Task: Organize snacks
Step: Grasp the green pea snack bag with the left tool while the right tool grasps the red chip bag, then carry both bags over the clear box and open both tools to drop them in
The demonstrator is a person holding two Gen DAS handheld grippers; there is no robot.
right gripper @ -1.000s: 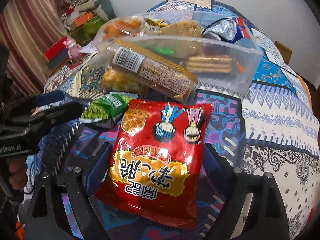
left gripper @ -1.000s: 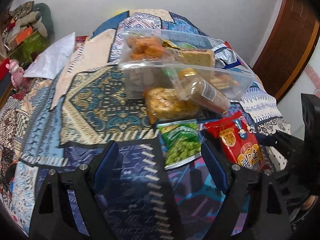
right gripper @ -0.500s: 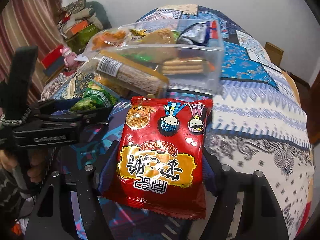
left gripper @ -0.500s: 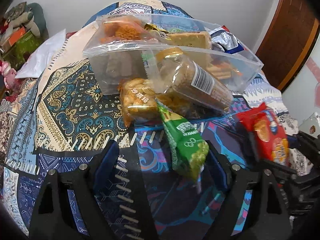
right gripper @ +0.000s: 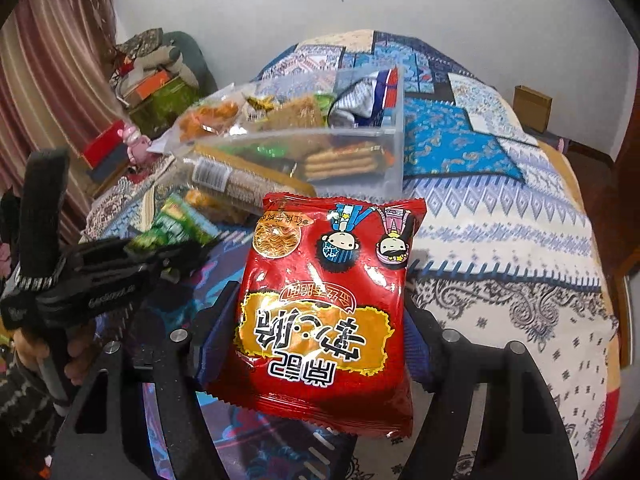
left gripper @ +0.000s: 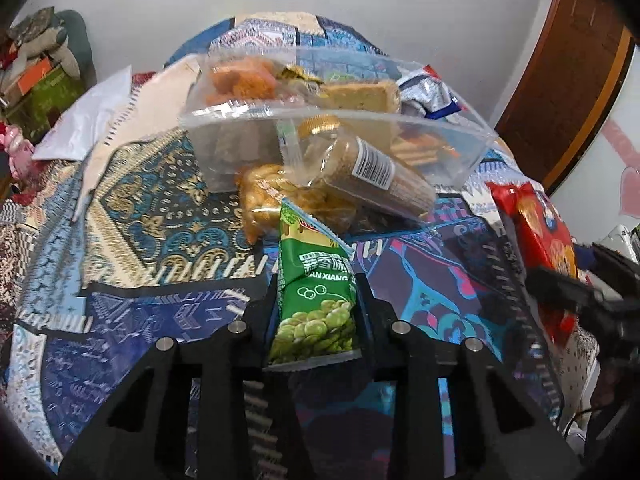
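Your left gripper (left gripper: pixel 316 308) clamps a green pea packet (left gripper: pixel 314 300), low and centre in the frame. Your right gripper (right gripper: pixel 320 320) grips a red noodle-snack bag (right gripper: pixel 328 312) between its pads, below the clear snack bin (right gripper: pixel 352 152).

place: home bedroom | signs: patchwork bedspread (right gripper: pixel 500 216) (covers bed), striped curtain (right gripper: pixel 48 60), wooden door (left gripper: pixel 568 80)

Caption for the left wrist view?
Left gripper shut on green pea packet, clear snack bin ahead on patterned cloth.

Clear bin (left gripper: pixel 460 160) heaped full, cracker tube (left gripper: pixel 372 172) and yellow bag (left gripper: pixel 272 200) blocking its near wall, open patterned cloth (right gripper: pixel 500 240) on its right
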